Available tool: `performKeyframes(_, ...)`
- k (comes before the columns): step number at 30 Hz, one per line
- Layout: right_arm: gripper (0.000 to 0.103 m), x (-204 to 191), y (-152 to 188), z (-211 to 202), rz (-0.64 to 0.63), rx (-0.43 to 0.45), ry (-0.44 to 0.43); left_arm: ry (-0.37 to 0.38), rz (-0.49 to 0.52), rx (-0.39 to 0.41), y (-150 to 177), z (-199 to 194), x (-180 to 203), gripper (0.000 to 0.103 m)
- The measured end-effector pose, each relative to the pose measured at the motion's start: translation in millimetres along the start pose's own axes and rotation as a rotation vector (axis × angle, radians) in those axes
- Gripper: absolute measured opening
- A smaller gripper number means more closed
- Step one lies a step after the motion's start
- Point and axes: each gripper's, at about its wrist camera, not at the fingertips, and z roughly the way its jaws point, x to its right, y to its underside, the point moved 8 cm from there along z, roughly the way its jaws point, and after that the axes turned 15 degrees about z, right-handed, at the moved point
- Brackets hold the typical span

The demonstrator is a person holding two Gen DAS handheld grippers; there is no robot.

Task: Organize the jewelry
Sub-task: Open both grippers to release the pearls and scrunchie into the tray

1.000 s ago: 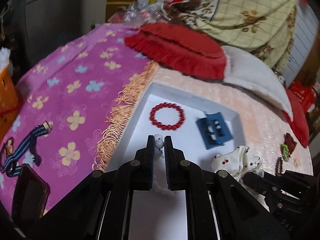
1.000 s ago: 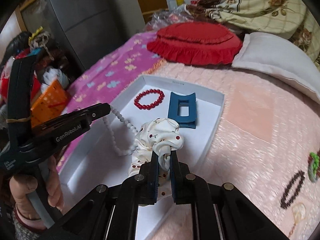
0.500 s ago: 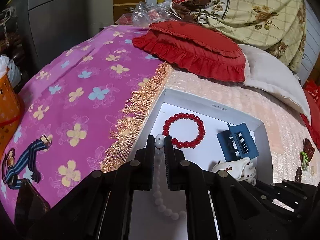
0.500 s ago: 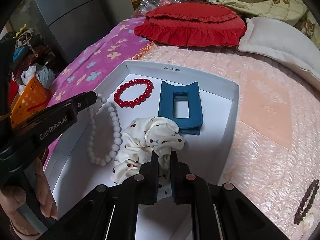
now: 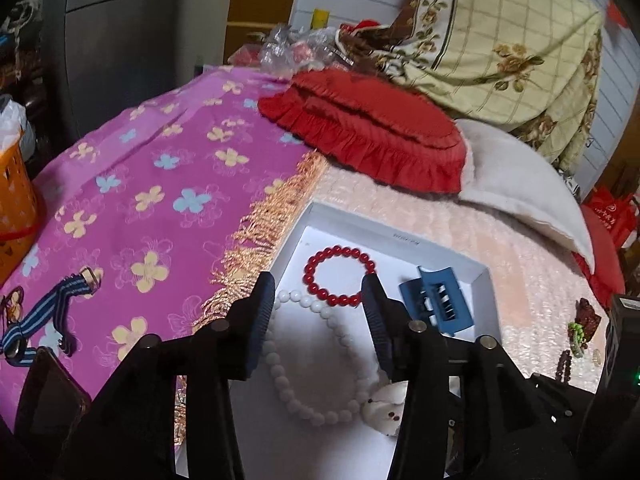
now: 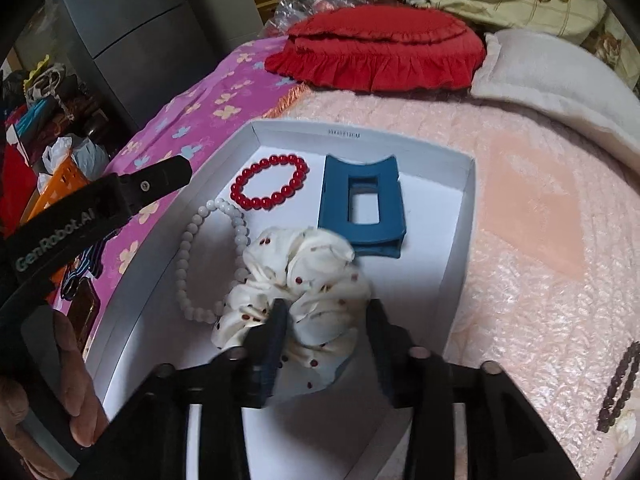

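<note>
Bed (image 6: 532, 208) is covered by a pink quilted spread, with a magenta flowered cloth (image 5: 160, 184) laid over its left side and a red ruffled pillow (image 6: 380, 50) at the far end. A white tray (image 6: 460, 240) is set on the spread beside the cloth's fringe.

Inside the tray, a cream scrunchie with red dots (image 6: 308, 280) is seen at the near middle; a blue claw clip (image 6: 360, 208) lies just beyond it, touching or nearly so. A white bead strand (image 6: 188, 256) is looped along the tray's left wall, its near end tucked against the scrunchie. A red bead bracelet (image 6: 270, 186) is placed at the far left corner, next to the strand's top.

Right gripper (image 6: 324, 316): jaws are opening, released, with the scrunchie lying between them, pads no longer pressed on the fabric. Left gripper (image 5: 318, 294): jaws are opening, released, nothing clamped. The white strand is seen flat on the tray floor just beneath and between them, and the red bracelet just ahead of the tips.

Off the tray, on the spread to the right, a dark beaded piece (image 6: 618, 384) is left.
</note>
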Motion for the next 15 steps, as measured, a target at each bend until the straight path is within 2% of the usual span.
performKeyframes(10, 0.042, -6, 5, -42, -0.026, 0.063, -0.029, -0.066, 0.02, 0.055, 0, -20, -3, 0.045)
performKeyframes(15, 0.043, 0, 19, -62, -0.027, 0.081, -0.033, -0.117, 0.08, 0.059, 9, -29, 4, 0.045)
